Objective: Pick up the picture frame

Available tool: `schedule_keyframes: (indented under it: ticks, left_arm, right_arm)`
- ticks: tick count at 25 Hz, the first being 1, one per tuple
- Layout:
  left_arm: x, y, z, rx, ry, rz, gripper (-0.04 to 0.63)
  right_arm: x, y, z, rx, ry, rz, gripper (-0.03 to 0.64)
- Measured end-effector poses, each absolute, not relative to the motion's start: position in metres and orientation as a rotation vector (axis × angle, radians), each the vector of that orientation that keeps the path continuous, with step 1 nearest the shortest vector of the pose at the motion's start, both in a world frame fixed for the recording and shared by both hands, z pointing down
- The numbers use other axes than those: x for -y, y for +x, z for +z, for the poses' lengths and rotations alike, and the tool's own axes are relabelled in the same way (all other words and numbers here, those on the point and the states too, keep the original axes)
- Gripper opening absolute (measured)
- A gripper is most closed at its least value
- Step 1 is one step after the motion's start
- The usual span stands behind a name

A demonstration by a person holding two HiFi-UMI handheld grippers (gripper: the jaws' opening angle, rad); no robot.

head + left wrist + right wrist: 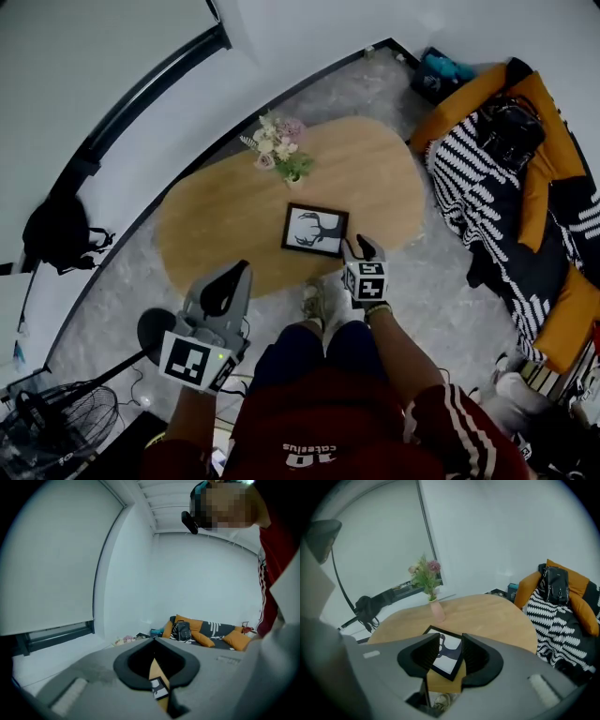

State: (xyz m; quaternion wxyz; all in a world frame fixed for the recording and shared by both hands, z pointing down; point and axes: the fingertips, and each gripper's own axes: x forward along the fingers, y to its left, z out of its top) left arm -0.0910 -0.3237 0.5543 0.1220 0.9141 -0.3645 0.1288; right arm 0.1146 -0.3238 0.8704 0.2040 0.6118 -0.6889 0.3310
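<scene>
The picture frame [315, 230] lies flat on the oval wooden table [211, 234], close to the near edge and a little right of the middle. A vase of flowers [279, 155] stands well beyond it toward the far edge. The frame has not been lifted, and nothing grips it.

The right gripper [362, 247] is at the frame's near right corner, angled down toward it. In the right gripper view its jaws stand wide apart, and the frame's near corner shows in the gap between them. The pads are not pressing on it. Whether a jaw tip already touches the edge cannot be told.

The left gripper [234, 277] hangs off the near left side of the table, well apart from the frame. In the left gripper view its jaws are closed together at the tips with nothing between them. Only a thin strip of table and frame shows through the slit lower down.

As a judgement, the approach is nearly complete, but the pick itself remains. The right jaws must straddle the frame's edge and close on it, then the frame can be raised clear of the table. Because it lies flat, getting a jaw under the edge looks like the tricky part.
</scene>
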Motion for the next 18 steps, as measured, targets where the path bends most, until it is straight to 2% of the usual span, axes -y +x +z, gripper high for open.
schedule_keyframes:
  ticks: [9,18]
  left_arm:
    - [0.336,-0.101,0.618,1.062,2.609,0.447,0.003]
    - [0.342,-0.111,0.643,1.085,2.554,0.459,0.003]
  right_arm:
    - [0.335,0.11,0.974,1.81,1.65,1.01,0.163]
    - [0.338,0.115,1.023,1.709,1.673,1.136,0.163]
